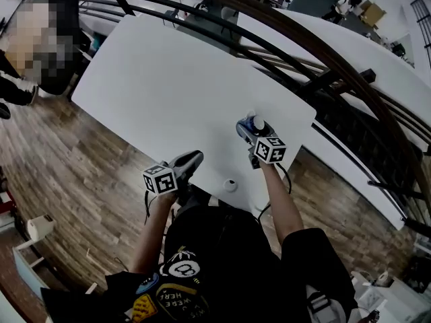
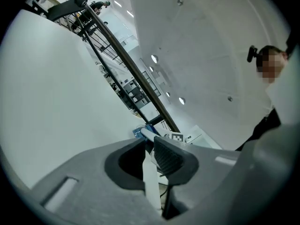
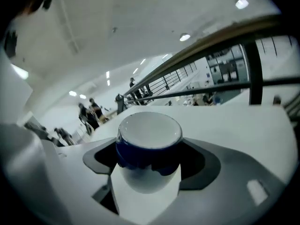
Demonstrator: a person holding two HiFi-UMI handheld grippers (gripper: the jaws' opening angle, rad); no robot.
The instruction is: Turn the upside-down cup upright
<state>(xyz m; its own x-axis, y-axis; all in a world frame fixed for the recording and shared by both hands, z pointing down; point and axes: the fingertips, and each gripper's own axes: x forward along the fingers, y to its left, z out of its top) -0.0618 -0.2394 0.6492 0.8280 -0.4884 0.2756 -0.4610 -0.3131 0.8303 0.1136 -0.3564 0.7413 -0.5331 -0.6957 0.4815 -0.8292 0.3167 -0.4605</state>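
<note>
A cup (image 3: 149, 130) with a white inside, a blue band under its rim and a white lower body sits between the jaws of my right gripper (image 3: 152, 157), mouth facing up. Both jaws press on its sides. In the head view that gripper (image 1: 253, 130) holds the cup (image 1: 256, 122) just above the white table (image 1: 168, 79), near its right front corner. My left gripper (image 1: 189, 160) hovers at the table's front edge, left of the cup. In the left gripper view its jaws (image 2: 149, 143) stand a narrow gap apart with nothing between them.
A small white round object (image 1: 230, 185) lies on the table's front edge between the two grippers. A dark curved railing (image 1: 323, 79) runs behind the table. Wooden floor (image 1: 74, 160) lies to the left, where a person (image 1: 40, 39) stands at the far corner.
</note>
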